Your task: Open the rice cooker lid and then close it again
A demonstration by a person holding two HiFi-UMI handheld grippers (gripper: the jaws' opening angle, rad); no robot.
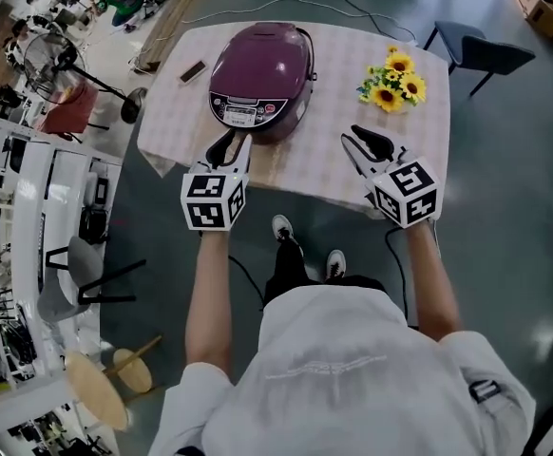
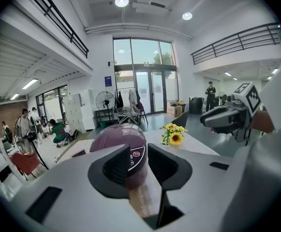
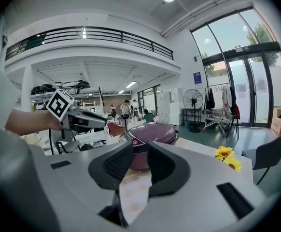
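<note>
A purple rice cooker [image 1: 257,74] stands on the checked table [image 1: 348,55] with its lid down and its control panel [image 1: 246,112] facing me. My left gripper [image 1: 229,144] hovers just in front of that panel, open and holding nothing. In the left gripper view the cooker [image 2: 119,135] shows through the gap of the left gripper [image 2: 139,166]. My right gripper [image 1: 367,142] is over the table's front right part, open and empty, away from the cooker. In the right gripper view the cooker [image 3: 152,133] lies beyond the right gripper [image 3: 139,163], with the left gripper [image 3: 90,121] at its left.
A bunch of sunflowers [image 1: 395,79] lies on the table's right side and a small dark remote-like thing [image 1: 192,71] at its left. A dark chair [image 1: 481,53] stands behind the table at the right. A fan [image 1: 48,60] and shelving fill the left.
</note>
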